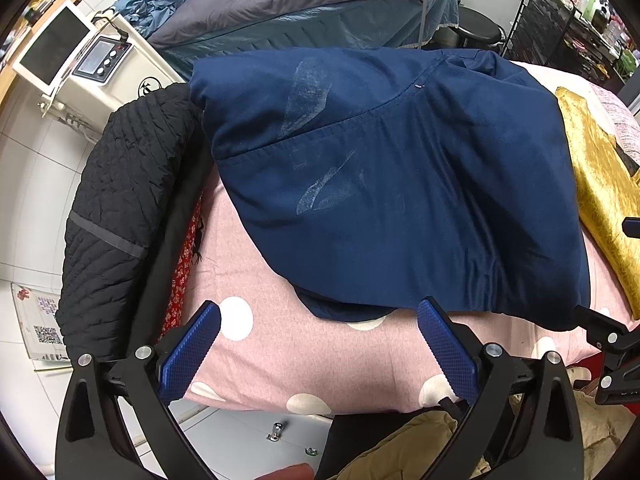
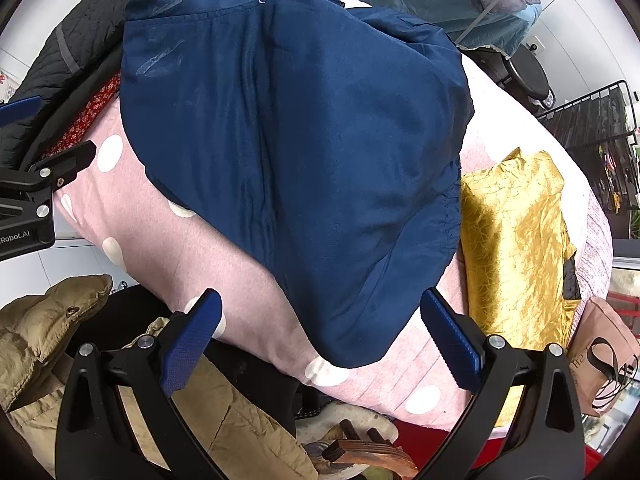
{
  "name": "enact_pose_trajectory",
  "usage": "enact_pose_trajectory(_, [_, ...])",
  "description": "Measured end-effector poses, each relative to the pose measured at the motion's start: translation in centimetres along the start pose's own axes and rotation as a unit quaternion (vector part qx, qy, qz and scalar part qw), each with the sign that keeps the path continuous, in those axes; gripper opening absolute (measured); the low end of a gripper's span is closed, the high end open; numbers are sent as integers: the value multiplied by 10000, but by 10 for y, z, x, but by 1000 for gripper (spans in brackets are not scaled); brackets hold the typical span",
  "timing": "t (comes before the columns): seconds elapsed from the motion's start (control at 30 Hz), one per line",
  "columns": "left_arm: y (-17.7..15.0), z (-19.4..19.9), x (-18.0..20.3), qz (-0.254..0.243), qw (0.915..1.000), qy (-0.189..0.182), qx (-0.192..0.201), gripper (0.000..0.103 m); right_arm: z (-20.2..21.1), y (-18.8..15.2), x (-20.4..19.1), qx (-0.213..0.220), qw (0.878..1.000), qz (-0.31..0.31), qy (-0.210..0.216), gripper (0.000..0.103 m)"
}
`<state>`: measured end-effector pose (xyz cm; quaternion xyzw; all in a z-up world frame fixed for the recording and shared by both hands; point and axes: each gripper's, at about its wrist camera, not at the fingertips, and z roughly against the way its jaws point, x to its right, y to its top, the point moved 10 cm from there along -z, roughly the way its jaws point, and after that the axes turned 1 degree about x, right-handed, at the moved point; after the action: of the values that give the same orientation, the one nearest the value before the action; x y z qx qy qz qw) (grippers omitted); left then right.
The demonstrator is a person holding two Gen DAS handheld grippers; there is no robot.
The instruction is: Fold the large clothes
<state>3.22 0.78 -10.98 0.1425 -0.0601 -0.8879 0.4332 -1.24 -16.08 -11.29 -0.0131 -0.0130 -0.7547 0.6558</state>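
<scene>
A navy blue jacket (image 1: 400, 184) lies folded into a thick bundle on a pink sheet with white dots (image 1: 280, 360). It also shows in the right wrist view (image 2: 296, 152). My left gripper (image 1: 320, 316) is open and empty, just in front of the jacket's near hem. My right gripper (image 2: 320, 308) is open and empty, with the jacket's near corner between its blue fingertips (image 2: 440, 312). The left gripper's body (image 2: 36, 188) shows at the left edge of the right wrist view.
A folded gold garment (image 2: 520, 240) lies to the right of the jacket. A black quilted coat (image 1: 112, 208) hangs over the left side. A tan coat (image 2: 120, 380) lies below the near edge. A white machine (image 1: 100, 68), a second bed (image 1: 320, 12) and a black rack (image 1: 560, 20) stand behind.
</scene>
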Motion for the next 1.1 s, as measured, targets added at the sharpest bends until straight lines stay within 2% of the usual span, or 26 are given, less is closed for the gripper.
enact_pose_trajectory(1.1, [-2,-4,-2,21,9999,-20,-118,97,-2,0,-4,-44,9999,97,-28,98])
